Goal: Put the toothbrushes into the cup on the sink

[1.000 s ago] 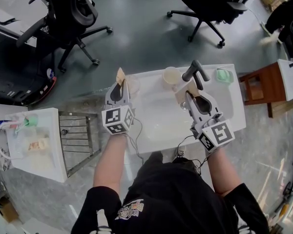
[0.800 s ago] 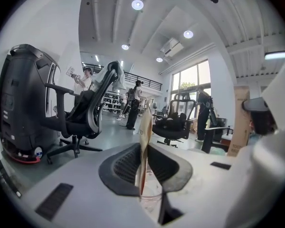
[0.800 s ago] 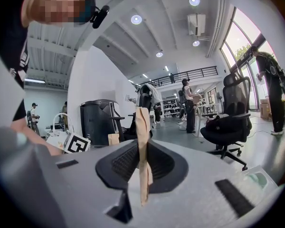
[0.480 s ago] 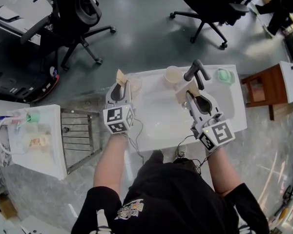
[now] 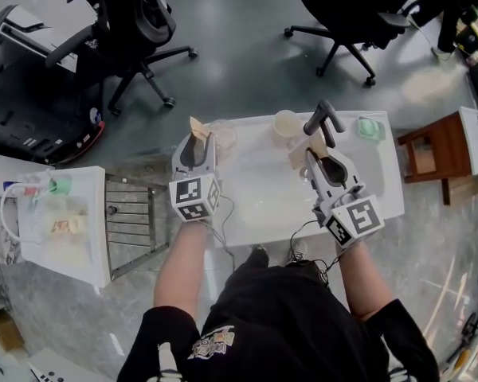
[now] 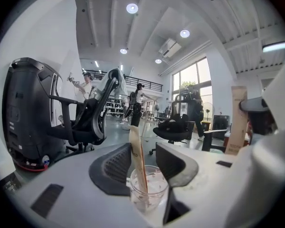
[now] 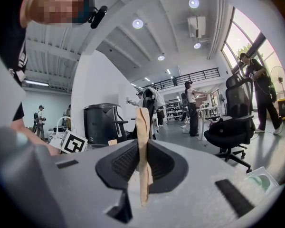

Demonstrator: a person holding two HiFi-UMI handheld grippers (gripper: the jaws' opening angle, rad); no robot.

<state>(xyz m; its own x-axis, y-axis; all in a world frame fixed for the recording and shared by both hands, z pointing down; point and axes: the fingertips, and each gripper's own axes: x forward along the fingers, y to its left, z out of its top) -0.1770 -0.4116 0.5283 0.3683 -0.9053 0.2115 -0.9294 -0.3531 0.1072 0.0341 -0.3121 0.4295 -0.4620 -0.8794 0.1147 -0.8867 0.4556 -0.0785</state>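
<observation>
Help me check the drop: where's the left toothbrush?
Left gripper view: the toothbrush stands in the clear cup at the sink's left, between the jaws of the left gripper, which have just been opening.

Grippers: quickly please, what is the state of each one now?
Left gripper: open, its jaws have just been opening; a toothbrush stands in the cup between them, not gripped.
Right gripper: closed on a second toothbrush.

Head camera looks steeply down over my counter (image 5: 386, 173); gripper cameras sit level along their jaws; all share office chairs (image 5: 139, 18) beyond its far edge.
</observation>
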